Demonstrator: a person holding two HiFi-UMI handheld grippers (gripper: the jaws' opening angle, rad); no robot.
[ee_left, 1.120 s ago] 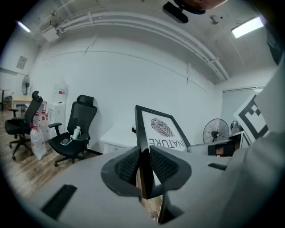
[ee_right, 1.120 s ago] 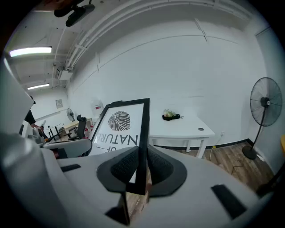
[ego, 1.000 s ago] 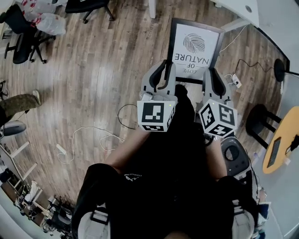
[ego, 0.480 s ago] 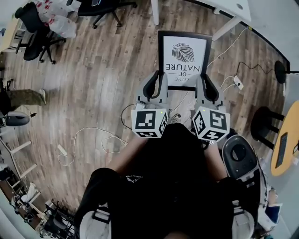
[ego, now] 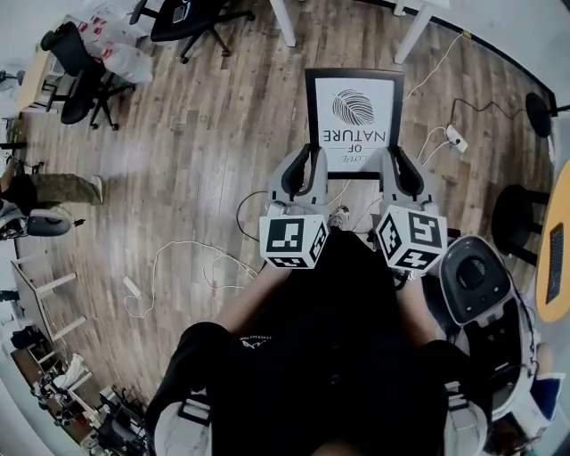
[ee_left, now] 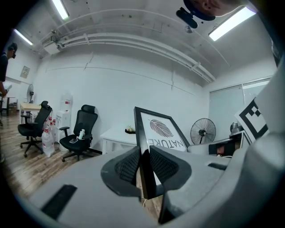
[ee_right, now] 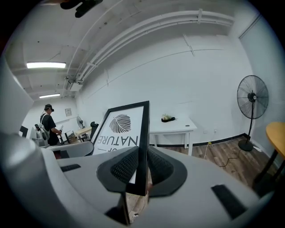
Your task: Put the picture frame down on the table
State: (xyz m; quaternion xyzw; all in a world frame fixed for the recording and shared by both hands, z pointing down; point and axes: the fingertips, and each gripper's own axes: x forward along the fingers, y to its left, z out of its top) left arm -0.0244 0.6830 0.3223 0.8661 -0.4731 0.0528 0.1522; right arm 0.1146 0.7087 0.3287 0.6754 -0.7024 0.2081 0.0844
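Note:
A black picture frame [ego: 354, 120] with a white print of a leaf and the word NATURE is carried flat in front of the person, above the wooden floor. My left gripper [ego: 305, 169] is shut on its left edge, and my right gripper [ego: 398, 166] is shut on its right edge. In the left gripper view the frame's black edge [ee_left: 143, 151] runs between the ribbed pads. In the right gripper view the frame [ee_right: 129, 131] stands between the pads the same way. A white table [ee_right: 173, 128] stands ahead by the far wall.
White table legs [ego: 283, 20] show at the top of the head view. Black office chairs [ego: 183, 16] stand at the upper left. Cables and a power strip [ego: 457, 138] lie on the floor. A standing fan [ee_right: 252, 102] is at the right. A person [ee_right: 48, 122] stands far left.
The frame and both grippers have shifted slightly as the person walks. The white table legs have come nearer at the top of the head view. Both grips are unchanged.

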